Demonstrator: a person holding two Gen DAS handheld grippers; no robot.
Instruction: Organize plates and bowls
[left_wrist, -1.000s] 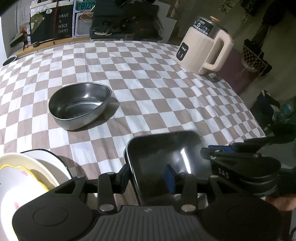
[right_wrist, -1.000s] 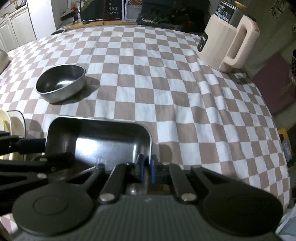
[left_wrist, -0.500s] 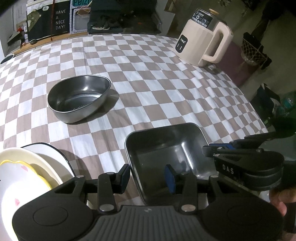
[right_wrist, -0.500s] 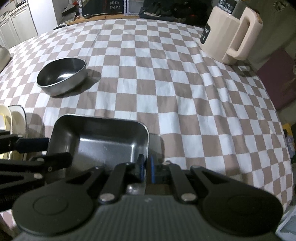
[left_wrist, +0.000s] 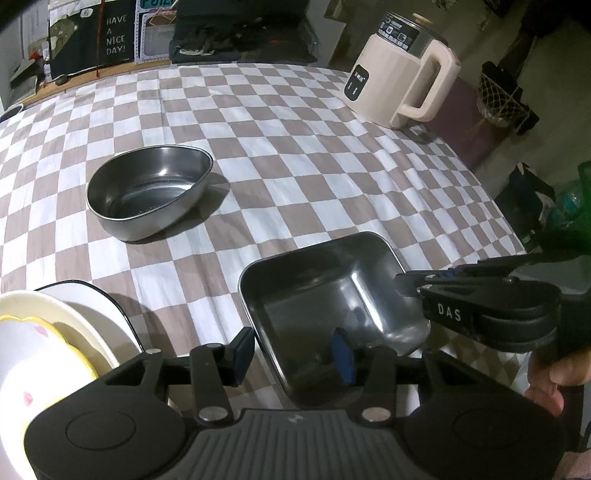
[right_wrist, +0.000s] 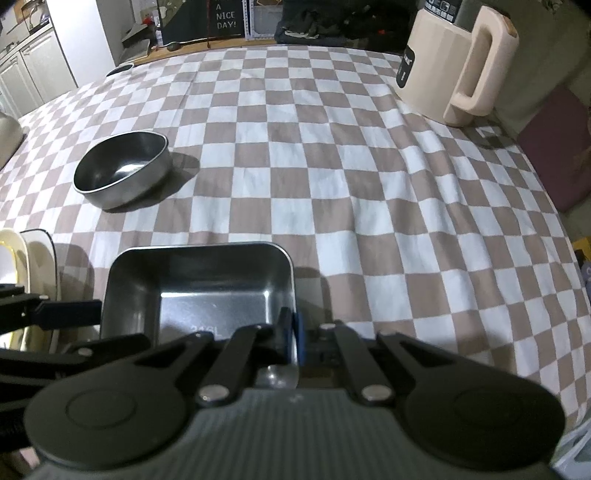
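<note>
Right tongs (right_wrist: 290, 338) clamping rectangular steel tray (right_wrist: 207, 273) rim, left tongs (left_wrist: 293, 349) wide

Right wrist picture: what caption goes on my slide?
Right gripper pinches the square tray's rim; a steel bowl waits beyond.

Steel dishes: two, a rectangular steel tray (right_wrist: 207, 273) and an oval steel bowl (left_wrist: 147, 192) beyond it
Stacked pale plates: three or so, left of the tray (left_wrist: 55, 332)
Kettles: one cream kettle (left_wrist: 399, 70), far right of the tray
Grippers: two
</note>
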